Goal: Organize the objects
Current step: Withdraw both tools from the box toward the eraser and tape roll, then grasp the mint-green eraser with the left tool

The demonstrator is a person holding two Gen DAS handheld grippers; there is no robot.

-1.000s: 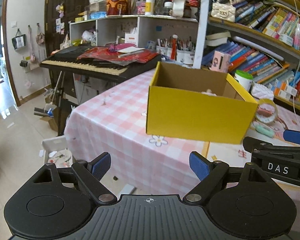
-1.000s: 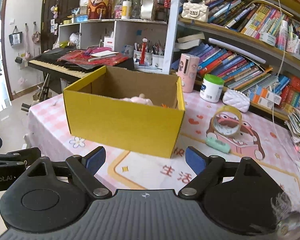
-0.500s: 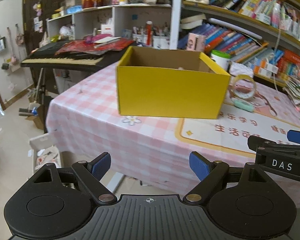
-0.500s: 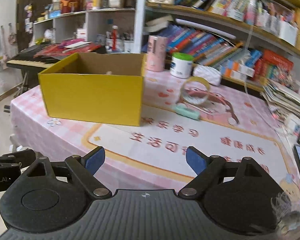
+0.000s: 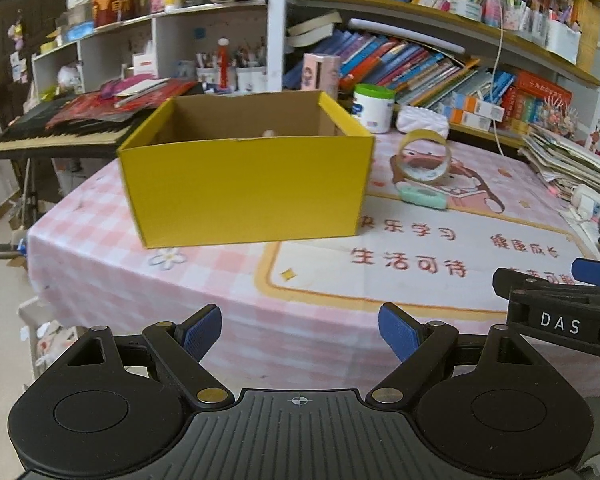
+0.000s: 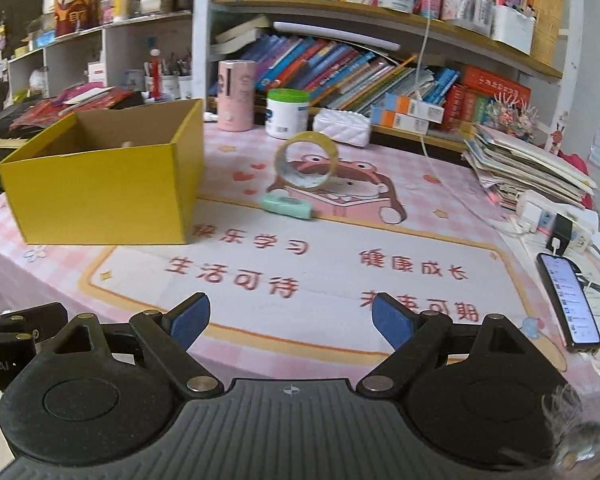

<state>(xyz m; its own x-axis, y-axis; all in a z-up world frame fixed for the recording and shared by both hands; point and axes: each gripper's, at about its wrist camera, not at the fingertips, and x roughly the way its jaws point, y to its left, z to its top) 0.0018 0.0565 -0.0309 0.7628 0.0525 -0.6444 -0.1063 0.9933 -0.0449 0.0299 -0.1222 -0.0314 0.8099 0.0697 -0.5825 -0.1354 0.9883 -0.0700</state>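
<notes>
A yellow cardboard box [image 5: 244, 188] [image 6: 100, 196] stands open-topped on the left part of the pink checked tablecloth [image 5: 112, 280]; a small pale thing just shows inside it. Right of the box a roll of clear tape [image 5: 422, 156] [image 6: 306, 160] stands on edge, and a mint green oblong item [image 5: 420, 197] [image 6: 286, 205] lies in front of it. My left gripper [image 5: 300, 334] is open and empty over the table's near edge. My right gripper [image 6: 290, 320] is open and empty too, over the printed mat [image 6: 340, 264]. All three things lie well beyond both.
A white jar with a green lid [image 6: 287, 114], a pink cylinder [image 6: 236, 96] and a white quilted pouch [image 6: 342, 127] stand at the back below the bookshelves. A phone [image 6: 568, 300], a power strip [image 6: 556, 220] and stacked papers [image 6: 528, 168] crowd the right edge. A keyboard [image 5: 56, 136] sits left.
Both grippers have swung to the right along the table's front; the box has slid leftward in both views, and the tape, green item and phone have come into view. Jaws unchanged.
</notes>
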